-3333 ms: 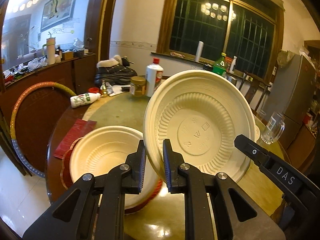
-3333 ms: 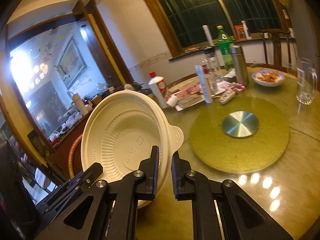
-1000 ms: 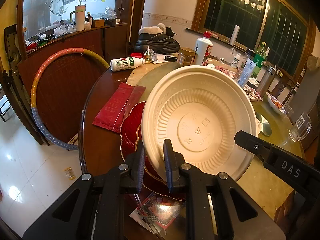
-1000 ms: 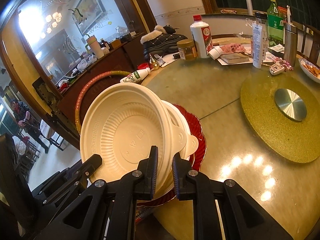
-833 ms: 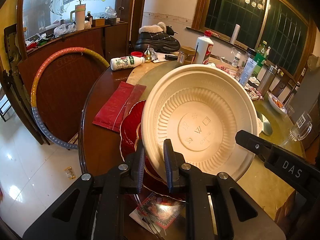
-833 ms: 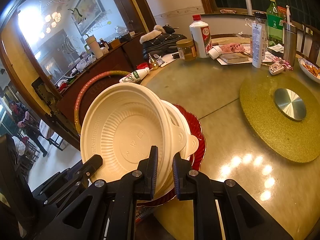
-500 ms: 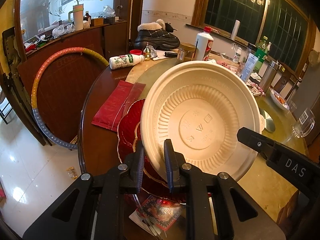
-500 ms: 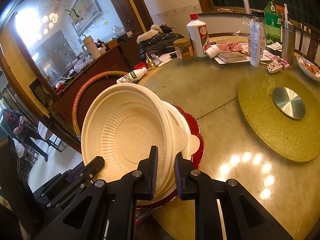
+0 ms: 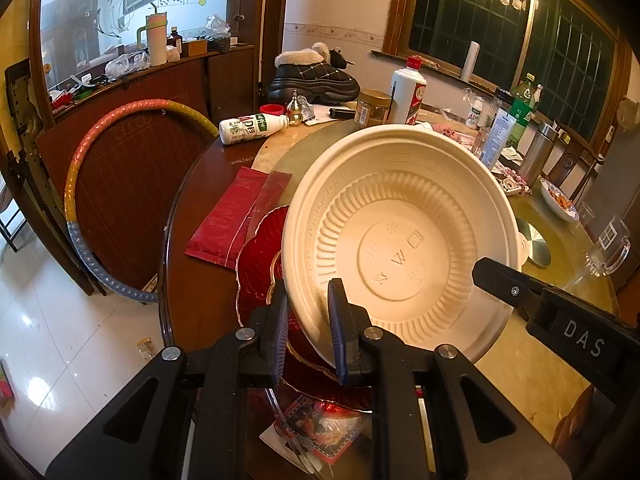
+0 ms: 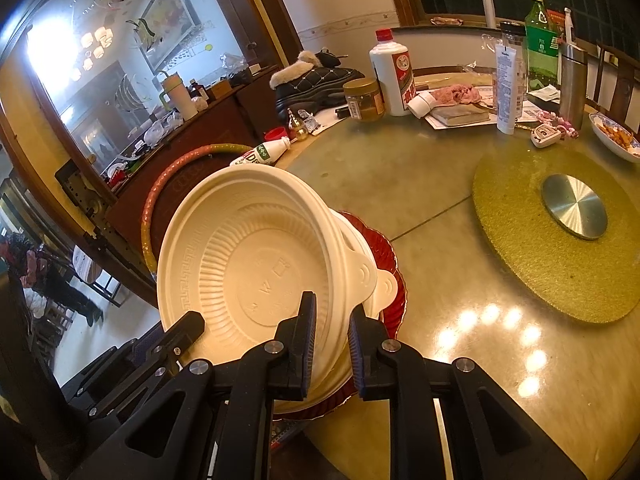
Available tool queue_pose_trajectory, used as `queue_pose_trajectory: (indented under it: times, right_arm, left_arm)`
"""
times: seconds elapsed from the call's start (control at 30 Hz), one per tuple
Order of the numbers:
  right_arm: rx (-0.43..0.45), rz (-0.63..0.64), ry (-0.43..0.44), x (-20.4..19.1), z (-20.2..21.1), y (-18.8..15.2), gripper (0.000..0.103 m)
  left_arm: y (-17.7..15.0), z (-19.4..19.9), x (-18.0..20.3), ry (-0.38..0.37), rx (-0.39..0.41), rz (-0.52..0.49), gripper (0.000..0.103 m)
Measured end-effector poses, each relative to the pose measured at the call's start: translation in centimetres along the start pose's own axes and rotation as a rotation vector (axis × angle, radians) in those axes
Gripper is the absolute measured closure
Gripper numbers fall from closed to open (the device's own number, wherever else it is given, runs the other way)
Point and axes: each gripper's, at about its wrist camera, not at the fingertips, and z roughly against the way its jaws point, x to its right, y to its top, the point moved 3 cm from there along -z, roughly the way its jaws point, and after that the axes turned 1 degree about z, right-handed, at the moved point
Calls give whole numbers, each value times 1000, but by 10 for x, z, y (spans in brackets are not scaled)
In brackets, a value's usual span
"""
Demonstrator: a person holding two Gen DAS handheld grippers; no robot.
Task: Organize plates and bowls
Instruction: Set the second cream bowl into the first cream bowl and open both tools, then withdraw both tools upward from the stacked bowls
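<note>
Mostly stacked | left tool [image 9: 308, 320] and right tool [image 10: 332, 332] each pinch bowl [image 9: 400, 240] rim | bowl tilted on red plate [image 9: 256, 264], unreleased

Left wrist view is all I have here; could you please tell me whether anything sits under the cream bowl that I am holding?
Observer: Yes, a second cream bowl lies under the held bowl, resting on the red plate.
Operator: Thank you. Where do the right tongs sit?
Observer: The right tongs straddle the held bowl's near rim, one finger inside and one outside; I cannot tell if they clamp.
Operator: What lies right of the plate?
Observer: A round gold mat with a metal disc, apart from the plate.
</note>
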Motion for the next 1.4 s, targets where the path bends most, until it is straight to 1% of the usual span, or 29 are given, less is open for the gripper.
queue_pose_trajectory:
  times: [0.17, 0.27, 0.33, 0.4, 0.47, 0.53, 0.57, 0.6, 0.63, 0.87, 0.9, 1.0, 1.17, 1.23, 1.33, 1.37, 1.4]
  right_arm:
    - [5, -2, -8, 1, 0, 2, 85]
    - [7, -1, -8, -2, 1, 3, 82]
    - [11, -5, -6, -3, 2, 5, 78]
    - [24, -2, -5, -5, 3, 7, 69]
    - [32, -2, -7, -6, 6, 8, 65]
    - [44, -10, 0, -6, 9, 10, 59]
    - [53, -14, 1, -5, 10, 11, 54]
    - [60, -18, 2, -5, 13, 12, 52]
    - [63, -20, 3, -5, 13, 12, 50]
    - [66, -16, 0, -6, 17, 11, 49]
    - [67, -15, 1, -7, 17, 11, 47]
    - [79, -11, 8, -9, 21, 9, 38]
    - [97, 0, 5, -14, 27, 9, 30]
    - [108, 4, 15, -15, 30, 9, 28]
    - [158, 30, 9, -18, 40, 9, 21]
    - [187, 50, -1, -19, 46, 8, 17]
    - [208, 74, -10, -20, 51, 8, 13]
  left_arm:
    - [2, 1, 2, 7, 10, -3, 86]
    - [4, -1, 2, -2, 0, 7, 83]
    - [5, -1, 2, -11, -7, 12, 74]
    - [6, 1, 3, -3, 6, 5, 73]
    - [7, 3, 3, -4, 12, 4, 70]
    - [9, 7, 1, -5, 27, 15, 59]
    - [9, 8, 1, -4, 34, 17, 57]
    - [10, 9, 1, -2, 40, 18, 55]
    - [11, 11, 1, 0, 46, 18, 55]
    - [12, 15, 2, -5, 47, 12, 55]
    - [12, 16, 1, -6, 47, 13, 55]
    - [12, 19, 1, -1, 59, 19, 42]
    - [13, 25, -1, 1, 75, 28, 38]
    - [13, 27, -2, 1, 83, 34, 30]
    - [12, 33, -4, -9, 103, 56, 26]
    - [11, 37, -6, -8, 114, 67, 24]
    - [10, 41, -7, -2, 123, 71, 19]
